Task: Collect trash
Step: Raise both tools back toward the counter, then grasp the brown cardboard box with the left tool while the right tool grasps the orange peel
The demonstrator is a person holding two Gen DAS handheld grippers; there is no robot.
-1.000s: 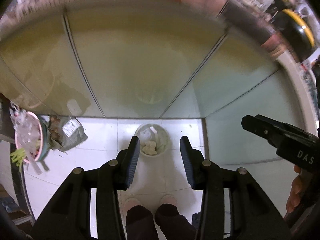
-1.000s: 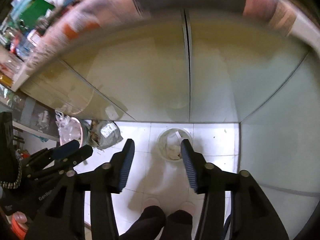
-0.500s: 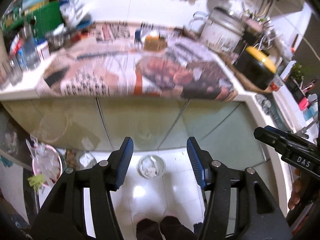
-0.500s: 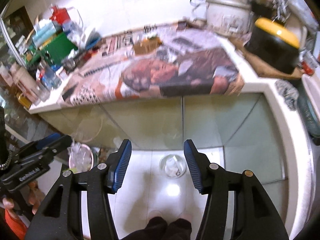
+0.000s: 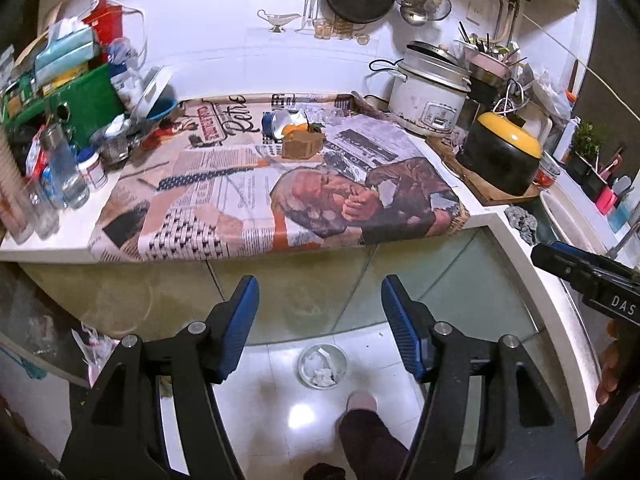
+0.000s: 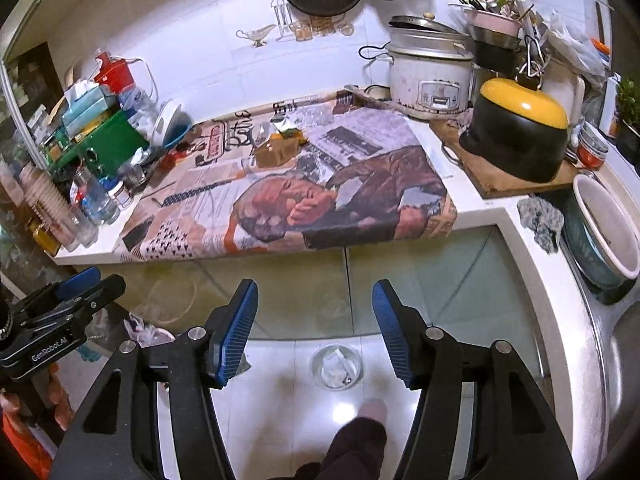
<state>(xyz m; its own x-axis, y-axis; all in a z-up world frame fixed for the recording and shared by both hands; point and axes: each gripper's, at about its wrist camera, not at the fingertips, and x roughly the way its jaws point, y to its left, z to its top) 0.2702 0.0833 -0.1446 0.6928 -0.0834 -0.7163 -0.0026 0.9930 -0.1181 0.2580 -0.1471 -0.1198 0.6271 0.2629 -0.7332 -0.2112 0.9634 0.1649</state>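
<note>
A newspaper (image 5: 280,196) covers the counter (image 5: 496,216), hanging over its near edge. At the paper's far side sits a box (image 5: 302,146). Bottles (image 5: 60,176) stand to the left, a rice cooker (image 5: 430,94) at far right. Below, on the floor, a bin (image 5: 323,366) lies near the cabinet doors (image 5: 296,280), with paper in it.
</note>
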